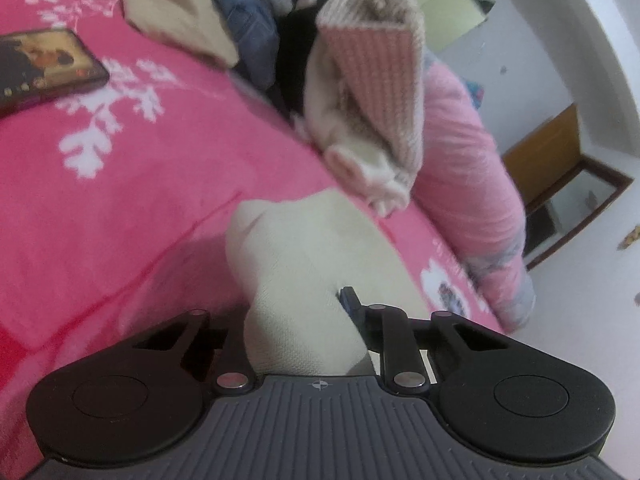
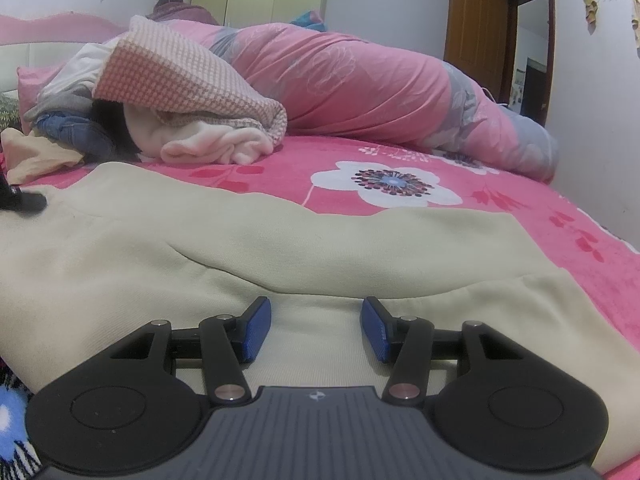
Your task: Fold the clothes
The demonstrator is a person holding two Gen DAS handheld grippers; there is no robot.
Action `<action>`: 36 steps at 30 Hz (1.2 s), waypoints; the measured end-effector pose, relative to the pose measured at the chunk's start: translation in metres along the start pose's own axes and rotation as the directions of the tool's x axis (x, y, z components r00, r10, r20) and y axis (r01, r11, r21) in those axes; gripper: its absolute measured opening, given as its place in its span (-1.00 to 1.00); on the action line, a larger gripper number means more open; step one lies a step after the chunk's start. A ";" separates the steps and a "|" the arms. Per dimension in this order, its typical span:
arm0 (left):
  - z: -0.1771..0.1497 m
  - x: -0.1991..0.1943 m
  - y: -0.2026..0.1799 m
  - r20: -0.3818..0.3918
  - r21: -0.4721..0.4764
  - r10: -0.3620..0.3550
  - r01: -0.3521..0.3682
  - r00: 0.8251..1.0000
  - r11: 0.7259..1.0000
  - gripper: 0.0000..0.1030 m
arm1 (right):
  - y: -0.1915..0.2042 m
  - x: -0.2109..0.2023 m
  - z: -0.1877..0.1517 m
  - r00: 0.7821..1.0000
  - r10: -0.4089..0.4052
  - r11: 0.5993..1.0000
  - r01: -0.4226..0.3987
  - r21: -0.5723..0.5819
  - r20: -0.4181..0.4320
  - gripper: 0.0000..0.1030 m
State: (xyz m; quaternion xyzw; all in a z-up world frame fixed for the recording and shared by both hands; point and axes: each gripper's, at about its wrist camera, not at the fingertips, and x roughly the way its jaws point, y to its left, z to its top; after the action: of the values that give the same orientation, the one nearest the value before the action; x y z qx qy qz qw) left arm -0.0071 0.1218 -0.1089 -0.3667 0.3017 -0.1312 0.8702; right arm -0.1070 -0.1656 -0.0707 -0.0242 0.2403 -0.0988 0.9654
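Left gripper (image 1: 308, 312) grasping a bunched fold of the cream garment (image 1: 304, 256) on the pink bed (image 1: 120, 200).
In our right view, the right gripper (image 2: 316, 330) stands released over the spread cream garment (image 2: 200, 248), pads clear of it.

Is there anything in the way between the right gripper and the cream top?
No, nothing visible is in the way. The right gripper hovers open right above the cream top spread on the bed. The clothes pile and the pink quilt lie farther back, away from it.
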 end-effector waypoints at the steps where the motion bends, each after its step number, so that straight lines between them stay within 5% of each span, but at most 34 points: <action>1: 0.001 0.002 0.002 -0.007 -0.009 0.005 -0.006 1.000 1.000 -0.46 | 0.000 0.000 0.000 1.000 0.001 1.000 -0.001 0.001 0.001 0.04; 5: -0.001 0.005 0.002 -0.011 0.013 0.032 -0.032 0.999 0.999 -0.37 | -0.001 -0.001 -0.001 1.000 0.002 1.000 -0.002 0.004 0.005 0.04; 11: -0.003 0.000 -0.011 0.031 0.055 0.068 -0.070 0.997 0.996 -0.77 | -0.001 -0.001 -0.002 1.000 0.002 1.000 -0.002 0.007 0.008 0.04; 16: 0.000 -0.009 -0.027 0.072 0.091 0.052 -0.059 0.996 0.994 -0.85 | 0.000 -0.001 -0.002 1.000 0.001 1.000 -0.001 0.007 0.008 0.04; 26: 0.008 -0.023 -0.084 0.100 0.202 -0.092 0.071 0.991 0.977 -0.88 | 0.003 -0.001 -0.003 1.000 -0.012 1.000 0.012 -0.005 0.009 0.04; 36: -0.016 -0.021 -0.171 0.028 0.378 -0.244 0.216 0.969 0.900 -0.92 | 0.009 -0.001 -0.004 1.000 -0.028 0.999 0.029 -0.041 0.012 0.04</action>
State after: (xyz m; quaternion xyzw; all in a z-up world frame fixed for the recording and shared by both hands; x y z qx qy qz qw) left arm -0.0352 0.0033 0.0140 -0.2327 0.1931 -0.2742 0.9129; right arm -0.1083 -0.1570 -0.0750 -0.0480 0.2366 -0.1073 0.9645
